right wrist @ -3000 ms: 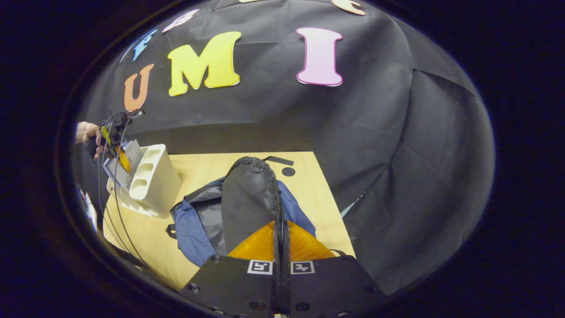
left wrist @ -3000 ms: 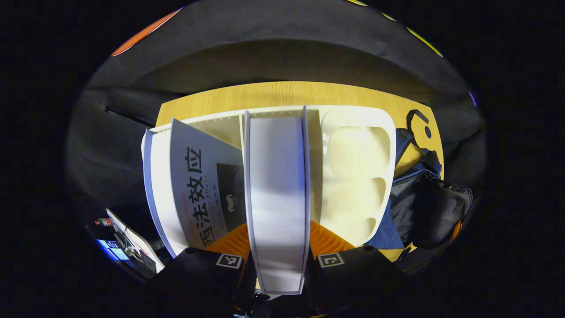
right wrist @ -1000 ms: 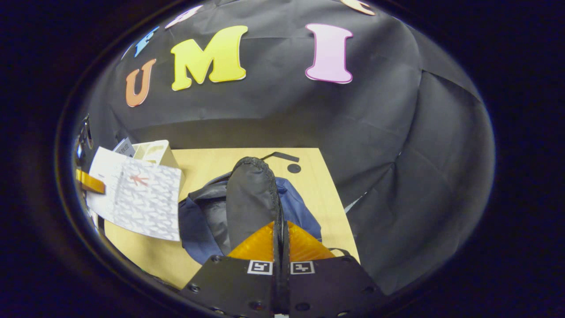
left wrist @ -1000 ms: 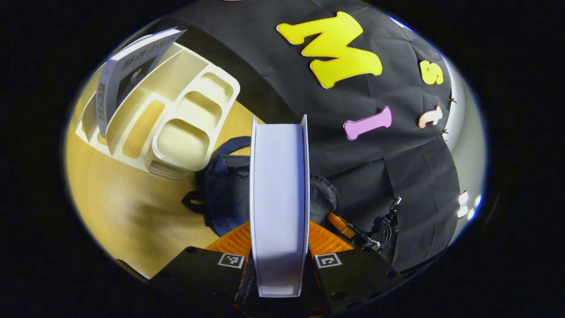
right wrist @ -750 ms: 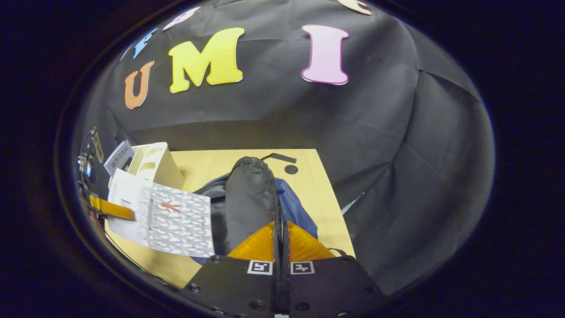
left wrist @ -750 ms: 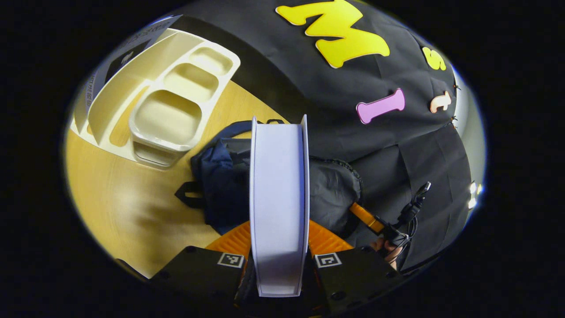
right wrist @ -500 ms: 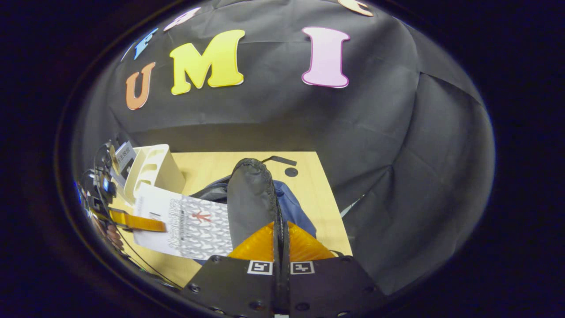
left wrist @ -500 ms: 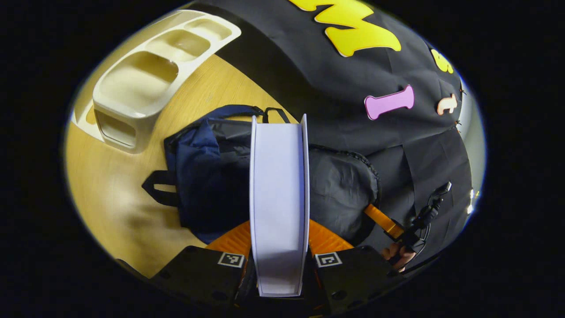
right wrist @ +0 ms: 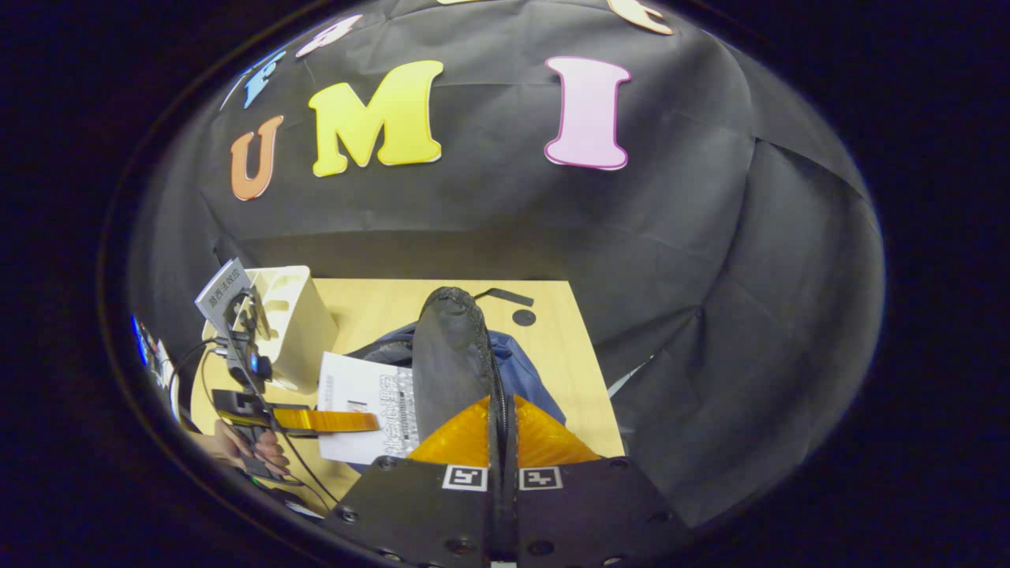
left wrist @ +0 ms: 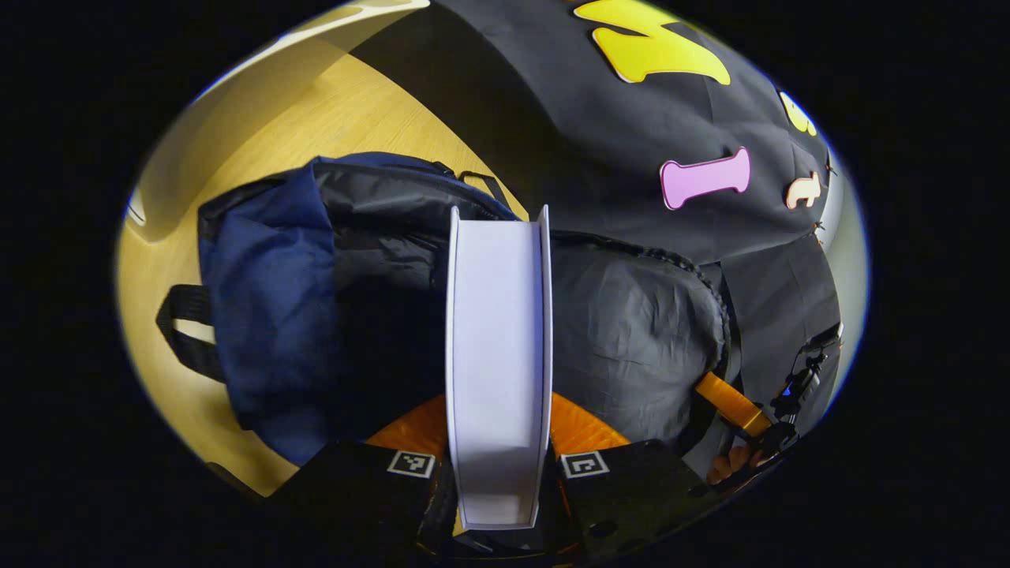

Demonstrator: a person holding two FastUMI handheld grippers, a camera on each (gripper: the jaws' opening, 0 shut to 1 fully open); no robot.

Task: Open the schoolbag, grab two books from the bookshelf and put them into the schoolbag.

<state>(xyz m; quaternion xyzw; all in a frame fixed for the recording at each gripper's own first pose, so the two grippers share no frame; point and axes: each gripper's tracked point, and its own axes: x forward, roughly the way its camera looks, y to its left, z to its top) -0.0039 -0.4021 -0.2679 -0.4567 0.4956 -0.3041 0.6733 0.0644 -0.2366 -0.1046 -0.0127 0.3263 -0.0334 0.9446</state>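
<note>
A white-edged book (left wrist: 497,347) stands edge-on between the fingers of my left gripper (left wrist: 497,414), which is shut on it. Behind the book lies the navy schoolbag (left wrist: 268,308), its dark inside showing. My right gripper (right wrist: 499,414) is shut on the bag's black flap (right wrist: 450,355) and holds it up. In the right gripper view the left gripper (right wrist: 331,420) holds the book (right wrist: 363,398) flat against the left side of the flap, over the schoolbag (right wrist: 517,363). In the left gripper view the right gripper (left wrist: 730,402) grips the flap (left wrist: 631,331).
The cream bookshelf (right wrist: 296,331) stands at the left of the wooden table (right wrist: 379,300), with another book (right wrist: 221,292) leaning in it. A hand (right wrist: 264,454) and cables are at the lower left. A black strap (right wrist: 505,296) lies behind the bag.
My left gripper has carried the book away from the bookshelf and rightward to the schoolbag, close to its opening. The right gripper keeps holding the flap up in the same place.
</note>
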